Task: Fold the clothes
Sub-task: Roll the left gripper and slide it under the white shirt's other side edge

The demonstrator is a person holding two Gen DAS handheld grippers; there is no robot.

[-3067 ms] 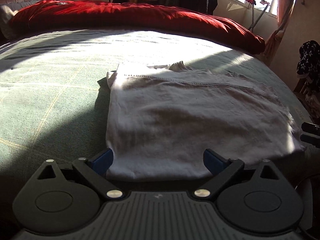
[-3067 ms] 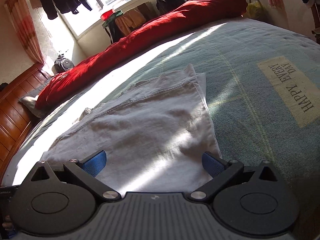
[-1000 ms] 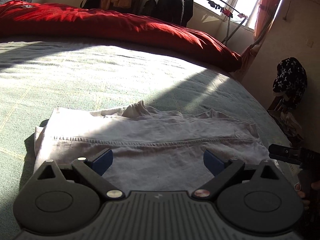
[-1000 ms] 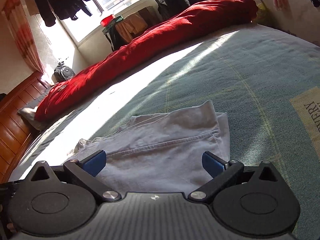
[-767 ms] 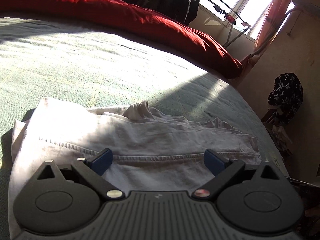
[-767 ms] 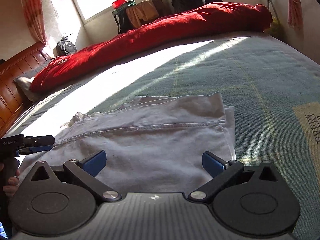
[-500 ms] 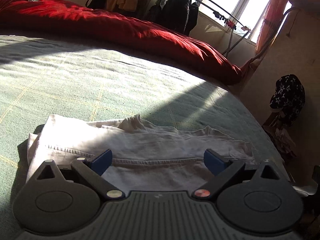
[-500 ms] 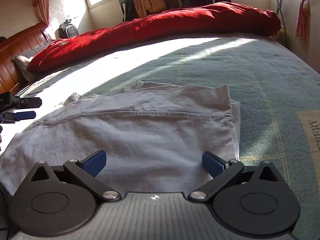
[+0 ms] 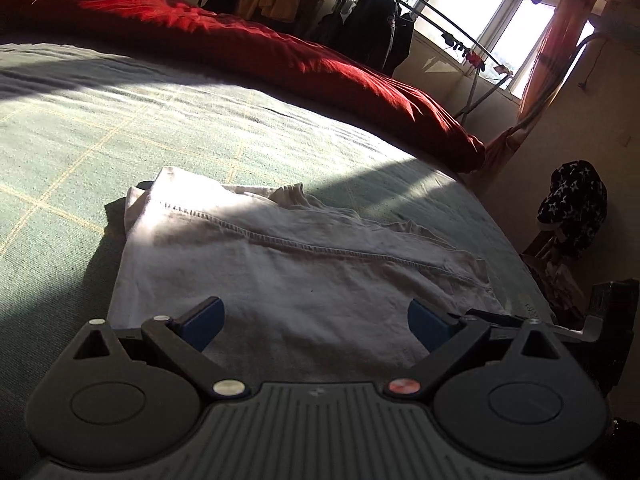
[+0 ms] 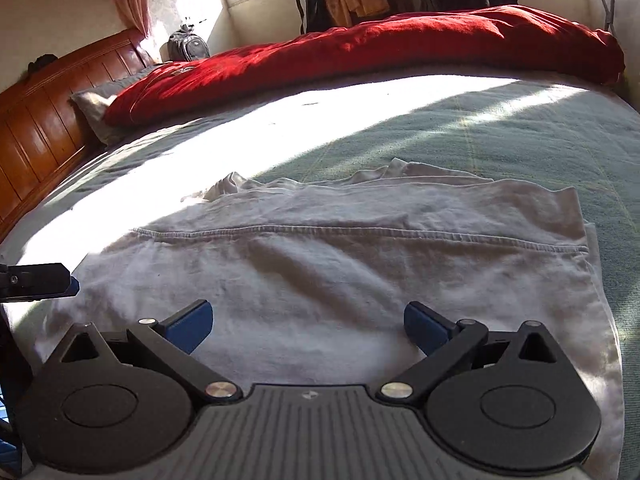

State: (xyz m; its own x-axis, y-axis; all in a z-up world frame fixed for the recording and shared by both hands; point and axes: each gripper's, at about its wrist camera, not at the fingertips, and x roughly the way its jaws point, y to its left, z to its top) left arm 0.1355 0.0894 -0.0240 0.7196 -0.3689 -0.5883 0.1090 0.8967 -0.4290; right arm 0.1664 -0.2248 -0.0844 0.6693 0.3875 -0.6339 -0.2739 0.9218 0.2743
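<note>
A folded white garment (image 9: 296,264) (image 10: 360,264) lies flat on the green bedspread (image 9: 120,128), a stitched hem running across its far part. My left gripper (image 9: 316,322) hovers open over the garment's near edge, nothing between its blue pads. My right gripper (image 10: 308,322) is open too, low above the same cloth from the other side. In the right wrist view the left gripper's blue fingertip (image 10: 60,280) pokes in at the left edge. The right gripper's dark body (image 9: 600,320) shows at the right of the left wrist view.
A red duvet (image 9: 200,32) (image 10: 360,52) is bunched along the far side of the bed. A wooden headboard (image 10: 48,112) and a pillow (image 10: 96,108) stand at the left. A clothes rack (image 9: 384,20) and window lie beyond; dark spotted clothing (image 9: 572,204) hangs off the bed's right.
Both grippers have drawn back toward the garment's near edge, so more of the cloth shows. They stay open. The garment has not moved.
</note>
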